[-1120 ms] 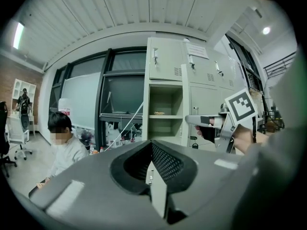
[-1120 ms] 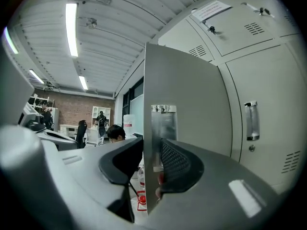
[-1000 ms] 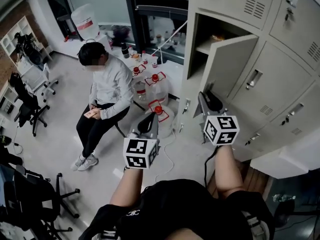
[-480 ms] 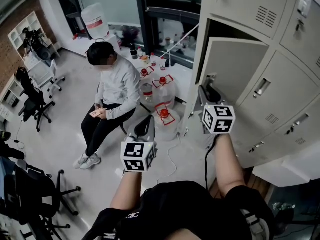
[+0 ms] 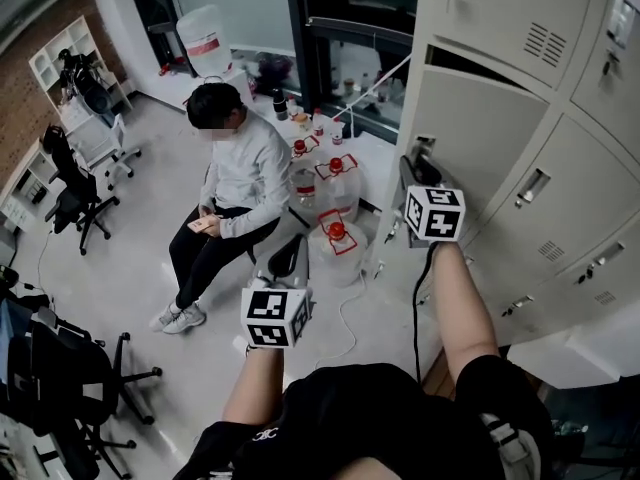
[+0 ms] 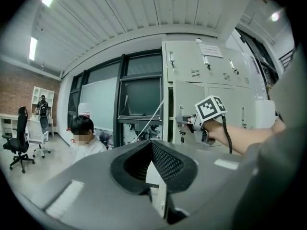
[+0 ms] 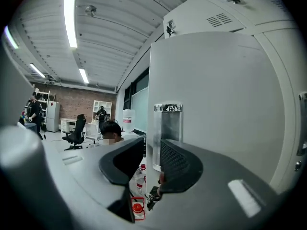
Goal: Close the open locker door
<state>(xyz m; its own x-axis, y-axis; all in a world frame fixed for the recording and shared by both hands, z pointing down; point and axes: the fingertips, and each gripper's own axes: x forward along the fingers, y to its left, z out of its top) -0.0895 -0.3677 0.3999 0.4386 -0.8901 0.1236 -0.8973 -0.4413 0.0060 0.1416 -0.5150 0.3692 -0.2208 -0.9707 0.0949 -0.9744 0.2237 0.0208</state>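
Observation:
The beige locker door [image 5: 478,128] stands almost shut, with a thin dark gap along its top. My right gripper [image 5: 413,164] is at the door's free left edge, level with its metal handle. In the right gripper view the door edge [image 7: 150,104] and the chrome handle [image 7: 168,128] sit between the open jaws of the right gripper [image 7: 152,145]; no clear press shows. My left gripper [image 5: 285,256] hangs low and apart from the lockers, over the floor. In its own view the left gripper [image 6: 152,145] has its tips together with nothing held.
A person [image 5: 238,173] sits on a stool left of the lockers. Water jugs with red caps [image 5: 334,236] stand on the floor below the door. Office chairs [image 5: 75,203] are at the left. More shut locker doors [image 5: 560,198] lie to the right.
The locker door has swung from wide open to nearly shut, and my right gripper has travelled with its edge toward the locker. The left gripper has barely moved.

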